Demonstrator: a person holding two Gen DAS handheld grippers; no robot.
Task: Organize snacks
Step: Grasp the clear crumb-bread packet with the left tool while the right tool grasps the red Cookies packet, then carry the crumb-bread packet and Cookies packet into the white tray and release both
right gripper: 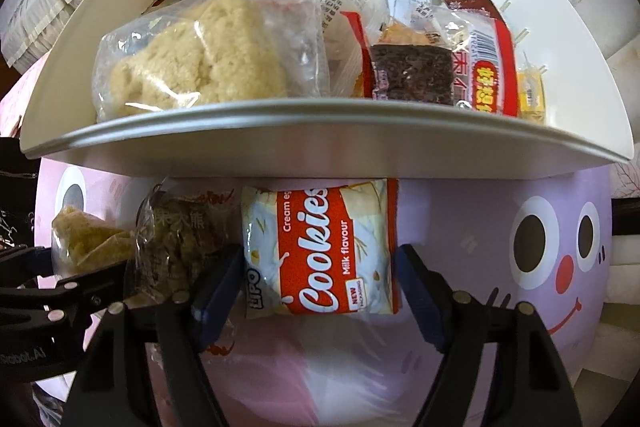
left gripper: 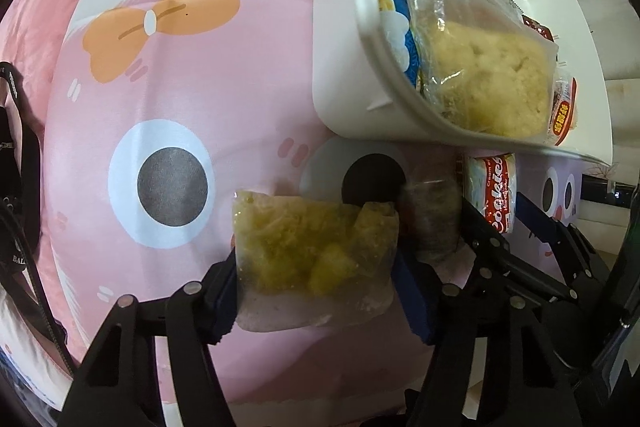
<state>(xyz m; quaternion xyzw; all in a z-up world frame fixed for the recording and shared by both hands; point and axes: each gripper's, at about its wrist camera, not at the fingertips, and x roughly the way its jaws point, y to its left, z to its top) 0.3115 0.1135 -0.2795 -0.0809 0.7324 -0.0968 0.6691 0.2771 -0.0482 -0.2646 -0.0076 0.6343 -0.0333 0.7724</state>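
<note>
My left gripper [left gripper: 316, 267] is shut on a clear bag of yellow crumbly snack [left gripper: 312, 251], held above the pink cartoon cloth [left gripper: 168, 75]; the bag also shows in the right wrist view [right gripper: 88, 243]. My right gripper [right gripper: 320, 271] is shut on a red-and-white Cookies packet [right gripper: 320, 251], also seen from the left wrist view [left gripper: 494, 193]. A white basket [left gripper: 360, 39] [right gripper: 320, 131] holds several snacks, among them a bag of beige crumbly cake [right gripper: 200, 59] [left gripper: 492, 79]. A clear packet of dark snack [right gripper: 180, 243] [left gripper: 434, 219] lies between the two grippers, below the basket.
The cartoon cloth turns lilac with a smiling face [right gripper: 552, 247] on the right. The basket also holds a dark brown bar [right gripper: 412, 71], red wrapped snacks [right gripper: 490, 71] and a small yellow packet [right gripper: 530, 95]. A black strap [left gripper: 20, 187] hangs at the far left.
</note>
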